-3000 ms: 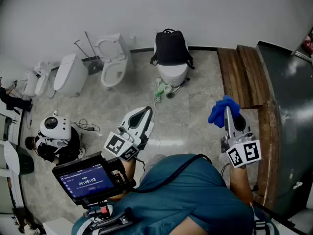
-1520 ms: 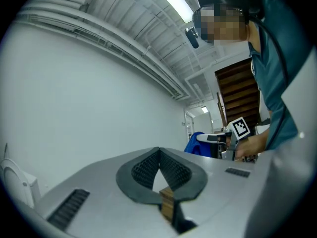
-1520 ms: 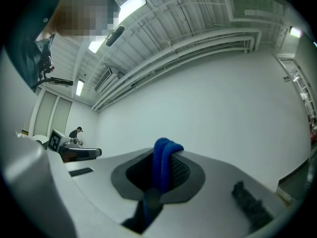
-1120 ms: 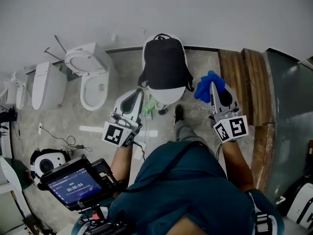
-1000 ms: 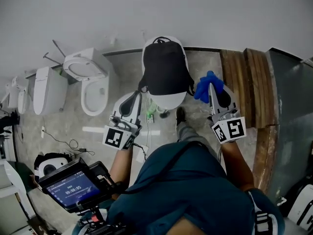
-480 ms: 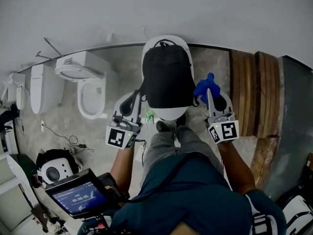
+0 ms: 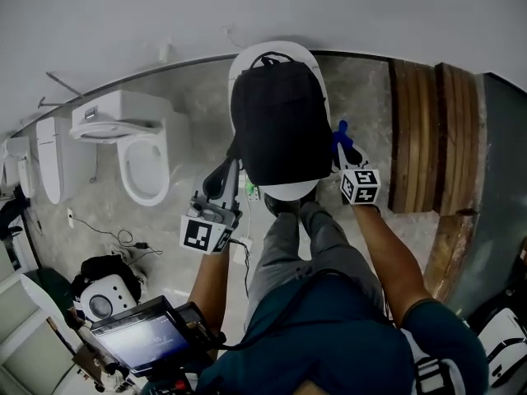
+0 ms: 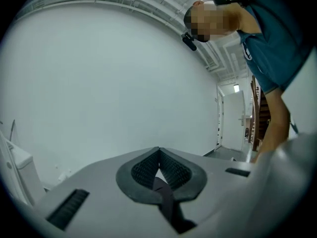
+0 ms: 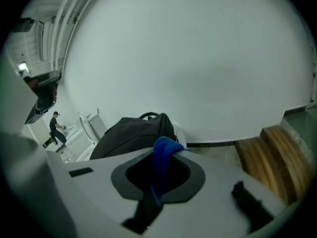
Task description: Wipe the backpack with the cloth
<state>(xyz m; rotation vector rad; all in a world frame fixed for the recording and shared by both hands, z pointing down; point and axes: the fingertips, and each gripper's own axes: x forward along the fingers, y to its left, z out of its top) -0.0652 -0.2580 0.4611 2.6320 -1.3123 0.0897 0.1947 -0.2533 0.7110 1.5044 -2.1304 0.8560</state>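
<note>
The plain white wall (image 7: pixel 247 6) fills the top of your head view, and below it lies the grey stone-patterned floor (image 7: pixel 198 109). At the right of the frame is a platform of brown wooden planks (image 7: pixel 432 138). Left of centre stands an open white ceramic toilet (image 7: pixel 142 159).

At upper centre the black fabric backpack (image 7: pixel 280 126) rests on top of a closed white toilet (image 7: pixel 286 191), covering most of its lid, with its carry loop towards the wall. Your legs are just below it.

Your left gripper (image 7: pixel 226 175) sits just beside the backpack's lower left edge. Its own view shows the ridged dark pads pressed together with nothing between them, facing bare wall.

Your right gripper (image 7: pixel 344 144) is at the backpack's right edge. Its jaws are clamped on the small bright blue cloth (image 9: pixel 162 152), which bunches up above the tips. I cannot tell whether the cloth touches the backpack.
</note>
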